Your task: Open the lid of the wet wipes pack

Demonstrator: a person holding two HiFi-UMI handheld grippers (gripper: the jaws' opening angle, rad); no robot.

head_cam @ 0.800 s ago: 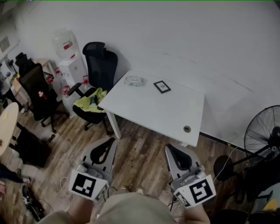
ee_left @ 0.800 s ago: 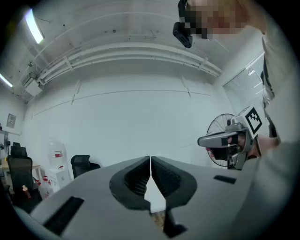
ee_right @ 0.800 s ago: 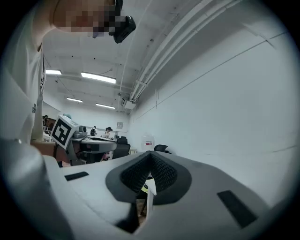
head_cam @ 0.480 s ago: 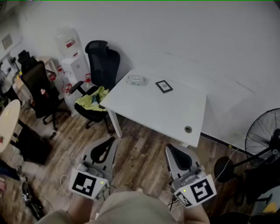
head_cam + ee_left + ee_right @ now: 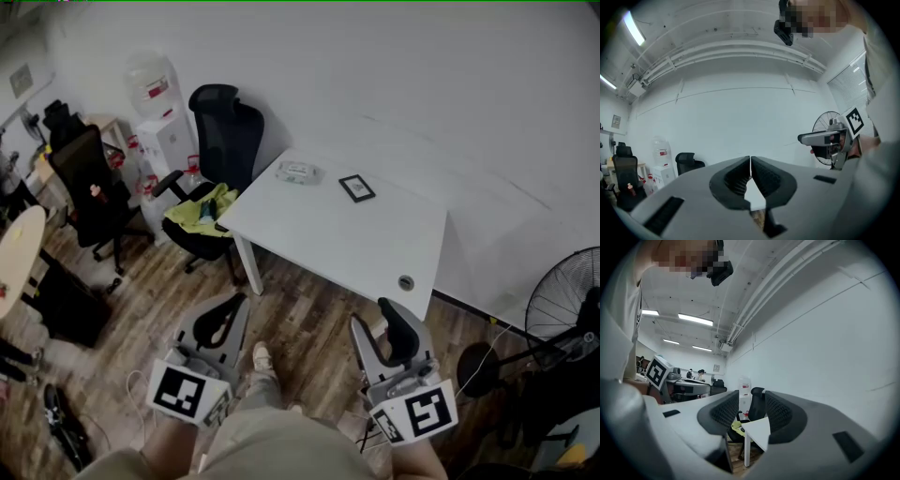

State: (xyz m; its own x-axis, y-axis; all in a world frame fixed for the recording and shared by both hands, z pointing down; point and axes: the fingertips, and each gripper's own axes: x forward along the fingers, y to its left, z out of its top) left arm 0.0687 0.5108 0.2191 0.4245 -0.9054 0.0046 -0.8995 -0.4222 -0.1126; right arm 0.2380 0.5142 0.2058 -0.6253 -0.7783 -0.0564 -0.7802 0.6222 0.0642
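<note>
The wet wipes pack lies at the far left corner of the white table, its lid down as far as I can tell from this distance. My left gripper is held low over the wooden floor, well short of the table, its jaws shut tip to tip with nothing between them. My right gripper hangs beside it at the same distance, jaws open and empty. Both point level toward the table.
A small black-framed card lies near the pack. A black office chair with a yellow-green cloth stands left of the table, a water dispenser behind it. A floor fan stands at the right. My foot shows between the grippers.
The table has drawn slightly nearer and my foot has stepped into view between the grippers. The right gripper's jaws now show a gap.
</note>
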